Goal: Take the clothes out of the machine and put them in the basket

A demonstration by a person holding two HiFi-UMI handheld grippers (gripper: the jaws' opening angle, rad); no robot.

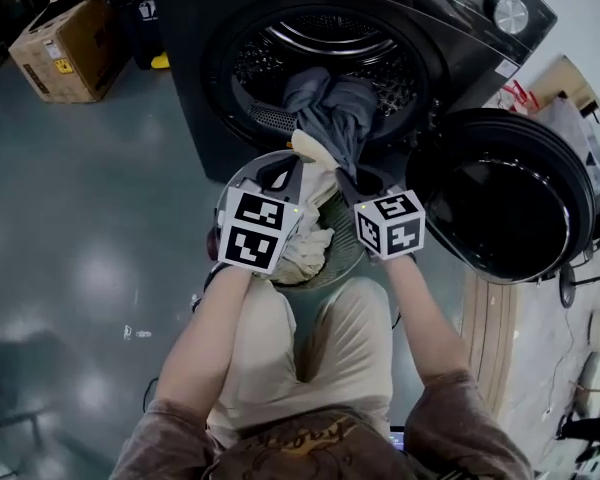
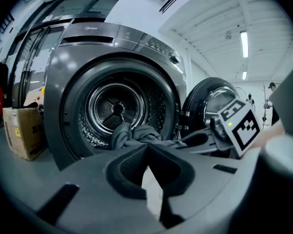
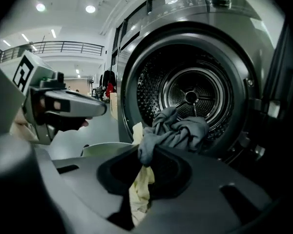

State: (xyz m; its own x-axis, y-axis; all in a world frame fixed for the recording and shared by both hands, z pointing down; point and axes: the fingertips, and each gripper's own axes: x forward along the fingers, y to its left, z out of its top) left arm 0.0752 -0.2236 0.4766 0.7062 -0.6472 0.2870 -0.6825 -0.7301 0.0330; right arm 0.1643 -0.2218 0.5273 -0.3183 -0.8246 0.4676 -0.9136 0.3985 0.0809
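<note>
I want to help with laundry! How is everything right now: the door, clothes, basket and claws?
Machine door: open wide.
Right claw: shut on the grey garment.
Left claw: tips together above the cream cloth.
Grey garment: hanging out of the drum.
Basket: upright, partly filled.
Cream cloth: draped into the basket.

On the dark grey front-loading washing machine, a small brand word on the upper panel looks like "Midea". The print along its control strip is too small to read. The brown cardboard box beside it carries a yellow sticker and a white label, both illegible from here. The two white cubes show black square-pattern markers.
</note>
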